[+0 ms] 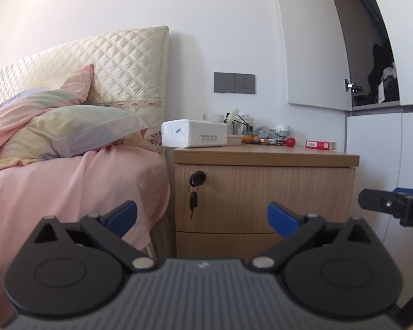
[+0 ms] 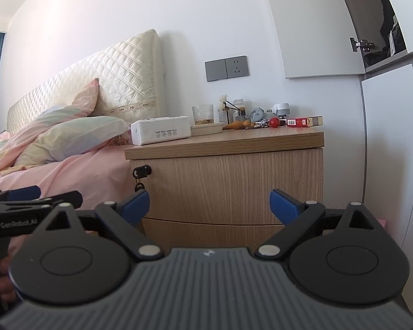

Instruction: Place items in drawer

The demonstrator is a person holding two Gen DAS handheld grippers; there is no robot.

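A wooden nightstand (image 1: 264, 192) (image 2: 228, 181) stands beside the bed, both its drawers shut, with a key (image 1: 193, 200) hanging from the top drawer's lock. On its top lie a white tissue pack (image 1: 193, 133) (image 2: 161, 130), a red ball (image 1: 290, 142) (image 2: 274, 122), a red box (image 1: 319, 145) (image 2: 298, 122) and small clutter. My left gripper (image 1: 202, 217) is open and empty, facing the drawer fronts from a distance. My right gripper (image 2: 209, 203) is open and empty too, also short of the drawers. The right gripper's side (image 1: 391, 206) shows at the left wrist view's right edge.
A bed with pink sheet (image 1: 68, 187) (image 2: 77, 173) and pillows is left of the nightstand. A grey wall socket (image 1: 234, 82) (image 2: 226, 68) sits above it. White wardrobe doors (image 1: 385, 165) (image 2: 393, 151) stand to the right, one upper door open.
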